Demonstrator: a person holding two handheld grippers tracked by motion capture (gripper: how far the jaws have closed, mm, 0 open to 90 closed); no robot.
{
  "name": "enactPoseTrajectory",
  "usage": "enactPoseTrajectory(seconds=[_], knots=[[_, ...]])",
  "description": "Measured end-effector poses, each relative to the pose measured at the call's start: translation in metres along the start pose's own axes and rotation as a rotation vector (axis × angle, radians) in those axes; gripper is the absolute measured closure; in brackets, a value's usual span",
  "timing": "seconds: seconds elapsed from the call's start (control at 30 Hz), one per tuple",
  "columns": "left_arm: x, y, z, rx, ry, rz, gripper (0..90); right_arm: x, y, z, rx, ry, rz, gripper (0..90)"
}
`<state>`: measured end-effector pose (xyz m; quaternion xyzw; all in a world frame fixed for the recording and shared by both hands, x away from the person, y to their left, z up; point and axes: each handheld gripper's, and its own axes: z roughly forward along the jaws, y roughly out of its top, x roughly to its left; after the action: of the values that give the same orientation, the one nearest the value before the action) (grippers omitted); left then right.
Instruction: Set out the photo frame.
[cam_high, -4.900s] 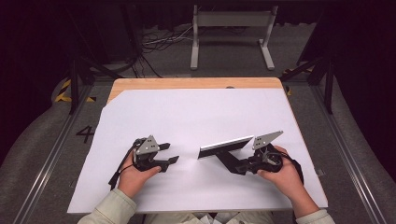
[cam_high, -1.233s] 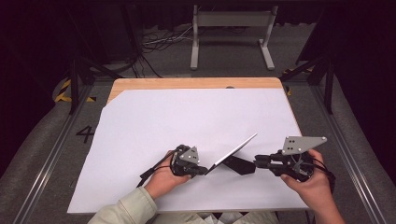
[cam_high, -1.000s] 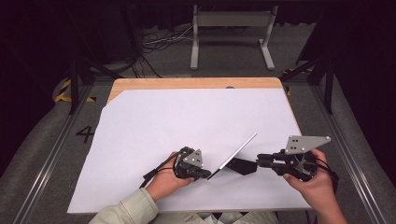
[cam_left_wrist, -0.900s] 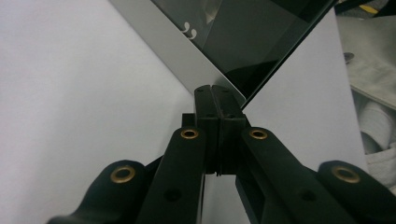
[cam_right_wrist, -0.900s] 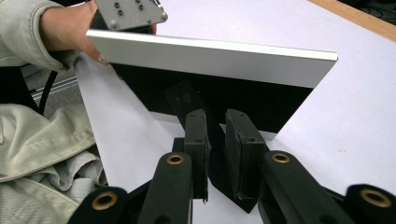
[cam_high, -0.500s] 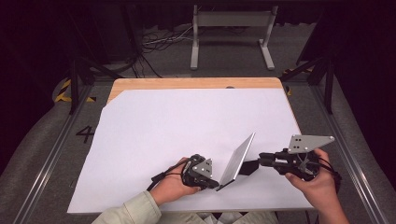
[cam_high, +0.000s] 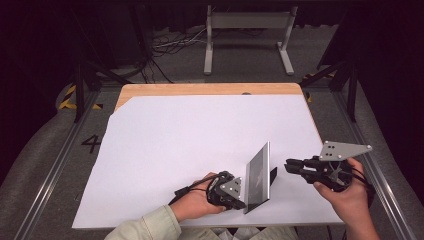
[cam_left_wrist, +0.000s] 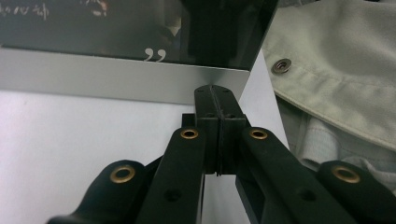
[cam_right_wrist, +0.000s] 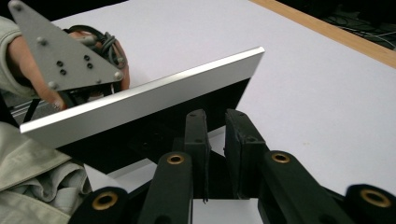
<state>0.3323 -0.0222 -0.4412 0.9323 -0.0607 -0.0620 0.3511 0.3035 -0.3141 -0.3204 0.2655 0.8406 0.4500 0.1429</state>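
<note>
Wooden table (cam_high: 200, 89), light-brown top, mid-frame in the high view. A big white sheet (cam_high: 190, 145) covers nearly all of it; bare wood shows as a strip along the far edge and at the upper-left corner, where the sheet's corner is cut off. A small dark spot (cam_high: 245, 93) sits on the wood at the far edge, right of centre. A silver-framed photo frame (cam_high: 259, 176) stands on the sheet, lower right of centre, near the near edge, propped on its black back stand (cam_high: 273, 175).
</note>
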Motion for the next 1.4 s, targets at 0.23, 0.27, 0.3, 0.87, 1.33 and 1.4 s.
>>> enactPoseTrajectory(seconds=[0.23,0.27,0.3,0.87,1.33,1.4], knots=[[0.002,0.009,0.009,0.008,-0.022,0.009,90.0,-0.006,-0.003,-0.008,-0.005,-0.078,0.080,79.1],[0.003,0.010,0.010,0.011,-0.024,0.009,90.0,-0.008,-0.004,-0.009,-0.003,-0.091,0.098,79.1],[0.003,0.012,0.012,0.012,-0.024,0.010,90.0,-0.009,-0.005,-0.009,-0.001,-0.102,0.110,79.1],[0.004,0.033,0.029,0.020,-0.029,0.020,90.0,-0.016,-0.011,-0.017,-0.008,-0.161,0.205,78.1],[0.005,0.042,0.037,0.002,-0.031,0.006,90.0,-0.020,-0.011,-0.017,-0.003,-0.125,0.184,80.6],[0.005,0.042,0.035,-0.001,-0.032,0.005,90.0,-0.020,-0.011,-0.017,0.004,-0.117,0.176,81.5]])
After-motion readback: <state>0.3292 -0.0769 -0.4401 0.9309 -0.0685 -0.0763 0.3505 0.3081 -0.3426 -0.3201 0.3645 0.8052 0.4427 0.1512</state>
